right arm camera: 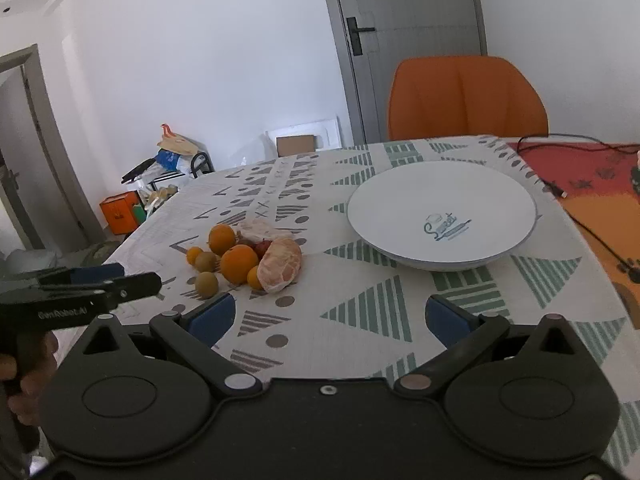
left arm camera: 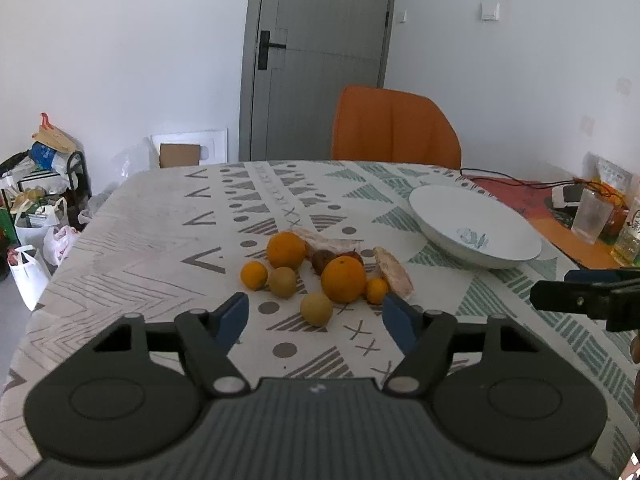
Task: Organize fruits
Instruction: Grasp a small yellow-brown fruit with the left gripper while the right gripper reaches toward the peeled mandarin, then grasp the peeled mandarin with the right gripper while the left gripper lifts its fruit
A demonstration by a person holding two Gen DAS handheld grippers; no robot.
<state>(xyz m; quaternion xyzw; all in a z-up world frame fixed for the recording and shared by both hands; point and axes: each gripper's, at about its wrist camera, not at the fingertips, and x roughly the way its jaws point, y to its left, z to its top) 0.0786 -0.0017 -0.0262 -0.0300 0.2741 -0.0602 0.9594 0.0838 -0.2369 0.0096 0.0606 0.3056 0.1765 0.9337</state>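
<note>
The left gripper (left arm camera: 316,314), black with blue pads, hovers low over the patterned tablecloth (left arm camera: 160,240) with its jaws spread and nothing pinched; a small yellow-green round fruit (left arm camera: 316,309) lies on the cloth just ahead, between the fingertips but untouched. Beyond it sits the fruit cluster: a small orange mandarin (left arm camera: 254,275) at the left, another yellow-green fruit (left arm camera: 282,282) beside it, a large orange (left arm camera: 286,250) behind, a second large orange (left arm camera: 344,279) in the middle, a tiny mandarin (left arm camera: 377,290), and a peeled pale citrus (right arm camera: 280,265) at the right end. Further right, well apart from the cluster, stands the empty white ceramic bowl (right arm camera: 400,200). The right gripper (right arm camera: 330,316) hangs over bare cloth before that bowl, jaws wide apart, holding nothing.
</note>
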